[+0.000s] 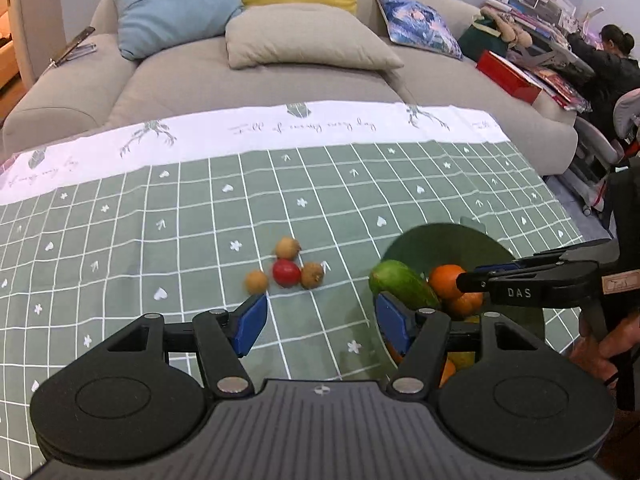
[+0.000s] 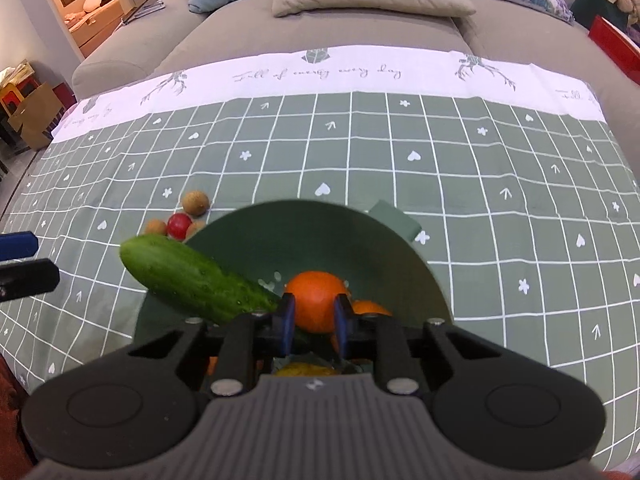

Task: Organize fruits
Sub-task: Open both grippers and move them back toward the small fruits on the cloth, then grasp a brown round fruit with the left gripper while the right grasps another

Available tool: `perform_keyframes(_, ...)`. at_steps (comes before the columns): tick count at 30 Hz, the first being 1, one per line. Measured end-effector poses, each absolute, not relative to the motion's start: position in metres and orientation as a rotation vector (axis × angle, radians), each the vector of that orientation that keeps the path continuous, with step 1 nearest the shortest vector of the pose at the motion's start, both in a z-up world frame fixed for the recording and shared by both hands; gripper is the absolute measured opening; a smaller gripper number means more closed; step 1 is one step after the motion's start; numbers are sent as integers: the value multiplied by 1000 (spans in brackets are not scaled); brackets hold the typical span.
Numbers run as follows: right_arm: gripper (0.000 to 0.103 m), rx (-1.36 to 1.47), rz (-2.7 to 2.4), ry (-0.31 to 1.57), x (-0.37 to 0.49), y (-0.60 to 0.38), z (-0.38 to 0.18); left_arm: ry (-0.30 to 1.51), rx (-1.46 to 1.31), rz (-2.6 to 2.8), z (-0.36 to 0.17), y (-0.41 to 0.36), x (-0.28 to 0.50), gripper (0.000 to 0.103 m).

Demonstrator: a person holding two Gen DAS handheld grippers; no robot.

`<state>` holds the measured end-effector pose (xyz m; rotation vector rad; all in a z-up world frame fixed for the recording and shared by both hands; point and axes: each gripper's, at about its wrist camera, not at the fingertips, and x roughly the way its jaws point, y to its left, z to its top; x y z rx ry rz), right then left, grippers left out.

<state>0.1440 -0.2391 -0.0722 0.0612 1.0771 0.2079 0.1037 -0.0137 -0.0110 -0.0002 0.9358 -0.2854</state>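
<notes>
Honestly, our right gripper [image 2: 311, 320] pinches the round orange tangerine [image 2: 316, 306] mid-body; it's soft, so gentle pressure. Left gripper [image 1: 320, 322] gapes wide.

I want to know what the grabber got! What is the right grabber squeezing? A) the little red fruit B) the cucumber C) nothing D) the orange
D: in the right wrist view the right gripper has its blue fingers pressed on both sides of the orange over the green bowl; the cucumber lies beside it.
</notes>
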Motion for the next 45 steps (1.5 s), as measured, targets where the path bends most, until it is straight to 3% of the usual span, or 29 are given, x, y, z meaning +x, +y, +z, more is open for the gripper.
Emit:
perform_keyframes(13,21,58,327,978,152,-205,-30,980,-121,-227,-17,22,129,73)
perform_keyframes(19,21,8,419,969,173,-173,-28,981,-103,-250,-31,25,138,59)
perform_keyframes(22,21,-42,466,986,184,-158,-34,984,-67,-274,-39,21,144,54)
perform_keyframes(45,22,-155,595,1240,256,-112,-123,1097,-5,-326,-126,23,200,49)
